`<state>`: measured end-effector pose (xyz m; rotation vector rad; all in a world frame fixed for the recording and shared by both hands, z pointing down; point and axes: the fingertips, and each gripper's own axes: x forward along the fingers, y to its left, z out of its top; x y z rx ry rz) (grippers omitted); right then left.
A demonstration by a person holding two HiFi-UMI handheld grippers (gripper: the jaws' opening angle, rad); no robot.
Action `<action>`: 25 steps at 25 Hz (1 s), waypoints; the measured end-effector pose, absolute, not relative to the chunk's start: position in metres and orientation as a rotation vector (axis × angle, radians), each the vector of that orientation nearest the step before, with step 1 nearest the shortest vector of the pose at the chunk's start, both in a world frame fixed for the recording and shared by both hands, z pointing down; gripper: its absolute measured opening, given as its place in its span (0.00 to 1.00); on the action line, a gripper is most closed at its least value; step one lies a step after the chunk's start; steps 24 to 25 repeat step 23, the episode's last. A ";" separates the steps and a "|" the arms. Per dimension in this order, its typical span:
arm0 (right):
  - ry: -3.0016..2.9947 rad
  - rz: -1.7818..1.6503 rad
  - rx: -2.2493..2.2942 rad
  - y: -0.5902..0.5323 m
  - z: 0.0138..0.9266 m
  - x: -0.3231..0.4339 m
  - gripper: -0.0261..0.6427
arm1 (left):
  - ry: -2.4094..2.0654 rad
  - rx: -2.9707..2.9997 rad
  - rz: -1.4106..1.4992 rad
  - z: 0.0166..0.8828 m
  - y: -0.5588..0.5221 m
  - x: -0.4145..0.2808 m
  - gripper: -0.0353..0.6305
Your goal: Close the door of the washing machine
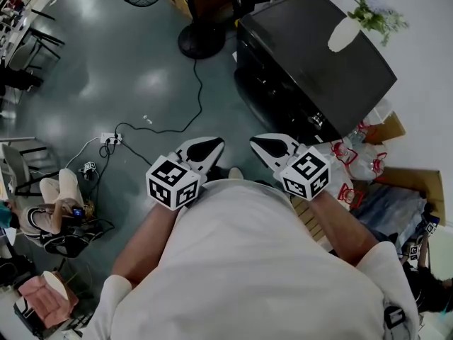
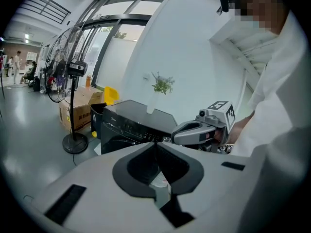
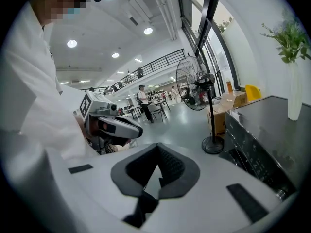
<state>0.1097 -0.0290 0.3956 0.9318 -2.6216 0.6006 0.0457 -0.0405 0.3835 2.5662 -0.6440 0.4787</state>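
Left gripper (image 1: pixel 204 147) and right gripper (image 1: pixel 271 147) both pinched shut, nothing between the jaws, side by side before the person's body. Risk, as I judge it: closed tips could skid off the door, or a hard shove could rock the vase (image 1: pixel 345 34) on top. Washing machine (image 1: pixel 311 62) stands on the floor ahead, nearer the right gripper, not touching either; door not made out.
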 end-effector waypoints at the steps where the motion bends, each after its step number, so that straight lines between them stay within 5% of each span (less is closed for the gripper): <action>1: -2.623 0.596 0.928 -0.029 0.395 0.109 0.05 | -0.644 2.566 0.479 0.383 -0.041 0.046 0.09; 25: -2.606 0.578 0.924 -0.048 0.407 0.099 0.05 | -0.635 2.556 0.484 0.389 -0.060 0.038 0.09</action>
